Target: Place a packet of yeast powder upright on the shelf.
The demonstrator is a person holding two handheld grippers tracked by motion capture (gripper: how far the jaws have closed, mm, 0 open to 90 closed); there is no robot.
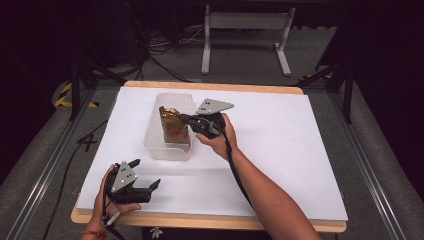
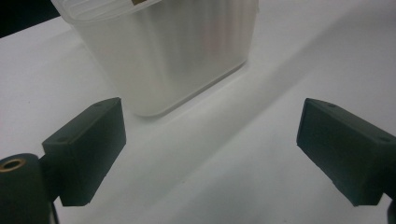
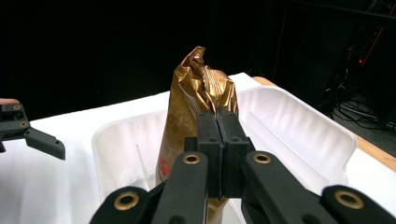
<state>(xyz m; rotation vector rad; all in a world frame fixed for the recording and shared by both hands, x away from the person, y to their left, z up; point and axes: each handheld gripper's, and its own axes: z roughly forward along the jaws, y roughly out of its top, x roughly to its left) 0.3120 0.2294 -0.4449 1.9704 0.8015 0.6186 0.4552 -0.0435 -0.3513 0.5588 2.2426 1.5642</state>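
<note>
A: Where is the gold foil bag [image 3: 198, 100]?
B: Upright inside the translucent plastic tub [image 1: 156, 142], pinched by the right gripper [image 3: 218, 116], jaws closed.
A: The left gripper [image 1: 146, 174]?
B: Wide open, holding nothing, near the table's [image 1: 280, 150] front edge.

The right arm reaches forward across the table, its hand [image 1: 218, 141] gripping the right gripper [image 1: 186, 118], jaws pressed tight together and pointing left. The left hand [image 1: 107, 200] rests near the front edge, holding the left gripper [image 1: 146, 173] with jaws spread wide.
</note>
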